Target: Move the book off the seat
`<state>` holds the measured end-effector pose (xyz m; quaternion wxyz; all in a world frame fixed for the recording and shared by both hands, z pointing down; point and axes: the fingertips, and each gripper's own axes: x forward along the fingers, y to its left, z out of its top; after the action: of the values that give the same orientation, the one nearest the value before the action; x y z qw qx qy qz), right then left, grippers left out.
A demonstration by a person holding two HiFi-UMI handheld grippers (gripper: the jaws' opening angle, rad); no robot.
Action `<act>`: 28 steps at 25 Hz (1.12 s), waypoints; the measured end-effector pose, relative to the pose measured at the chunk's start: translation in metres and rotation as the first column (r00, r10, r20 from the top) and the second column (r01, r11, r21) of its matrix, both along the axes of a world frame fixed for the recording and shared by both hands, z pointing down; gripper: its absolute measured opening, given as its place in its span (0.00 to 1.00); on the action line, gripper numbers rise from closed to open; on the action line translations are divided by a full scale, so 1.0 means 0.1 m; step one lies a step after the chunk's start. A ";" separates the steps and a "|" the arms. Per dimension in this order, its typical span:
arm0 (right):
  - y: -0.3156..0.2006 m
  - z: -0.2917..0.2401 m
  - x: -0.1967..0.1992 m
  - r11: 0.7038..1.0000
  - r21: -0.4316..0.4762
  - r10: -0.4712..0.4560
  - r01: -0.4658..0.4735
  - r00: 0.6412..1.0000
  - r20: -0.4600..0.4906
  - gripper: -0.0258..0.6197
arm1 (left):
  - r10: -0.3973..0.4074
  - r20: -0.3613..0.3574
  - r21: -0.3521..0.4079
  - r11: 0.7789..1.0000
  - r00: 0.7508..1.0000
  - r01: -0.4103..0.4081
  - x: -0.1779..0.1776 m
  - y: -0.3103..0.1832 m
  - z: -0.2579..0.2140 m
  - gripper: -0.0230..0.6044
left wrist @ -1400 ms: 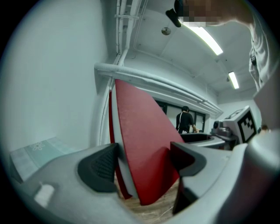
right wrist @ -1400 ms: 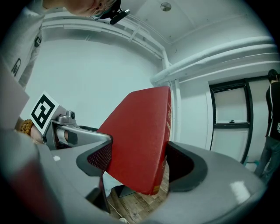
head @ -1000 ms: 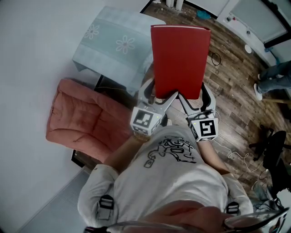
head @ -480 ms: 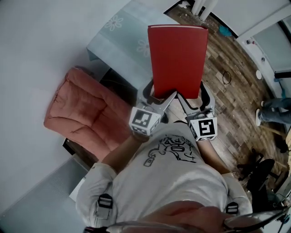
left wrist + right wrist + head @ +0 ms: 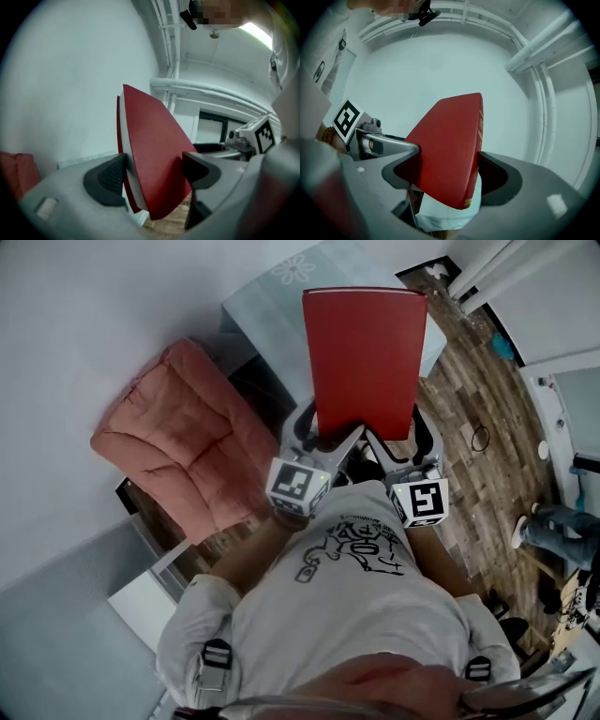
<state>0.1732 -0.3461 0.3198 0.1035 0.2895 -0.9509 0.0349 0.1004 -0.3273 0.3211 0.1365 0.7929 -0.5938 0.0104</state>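
Note:
A red hardback book (image 5: 364, 357) hangs in the air in front of the person, held upright at its lower edge by both grippers. My left gripper (image 5: 317, 432) is shut on its left lower corner and my right gripper (image 5: 400, 434) on the right one. In the left gripper view the book (image 5: 154, 154) stands between the dark pads (image 5: 110, 178) of the left gripper (image 5: 154, 176). In the right gripper view its spine (image 5: 477, 140) lies against one pad of the right gripper (image 5: 449, 180). The pink cushioned seat (image 5: 178, 442) is at the left, with nothing on it.
A table under a pale blue flowered cloth (image 5: 281, 306) stands beyond the seat, partly hidden behind the book. White wall (image 5: 84, 324) fills the left. Wooden floor (image 5: 487, 427) lies to the right, with a cable ring (image 5: 480, 437) and another person's shoe (image 5: 521, 531).
Both grippers keep their hold on the book. The person has turned with it, so the seat and the cloth-covered table have slid rightward and upward in the head view.

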 end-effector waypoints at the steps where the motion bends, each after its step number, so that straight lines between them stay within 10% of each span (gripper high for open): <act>1: -0.01 0.01 -0.08 1.000 -0.003 -0.024 0.024 1.000 -0.001 0.64 | -0.027 -0.002 -0.005 1.000 1.000 0.027 -0.08 0.01 0.02 0.62; 11: -0.29 0.12 -0.64 0.963 -0.033 -0.269 0.268 0.963 0.000 0.64 | -0.272 -0.001 -0.033 0.962 0.962 0.272 -0.56 -0.10 0.12 0.62; 28: -0.77 0.42 -1.00 0.826 -0.105 -0.560 0.555 0.828 -0.035 0.64 | -0.567 -0.017 -0.097 0.821 0.824 0.563 -0.77 -0.38 0.43 0.62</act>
<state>0.0735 -0.4227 0.3622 0.1527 -0.0047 -0.9876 0.0369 0.0235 -0.3653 0.3638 0.1813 0.5749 -0.7976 -0.0224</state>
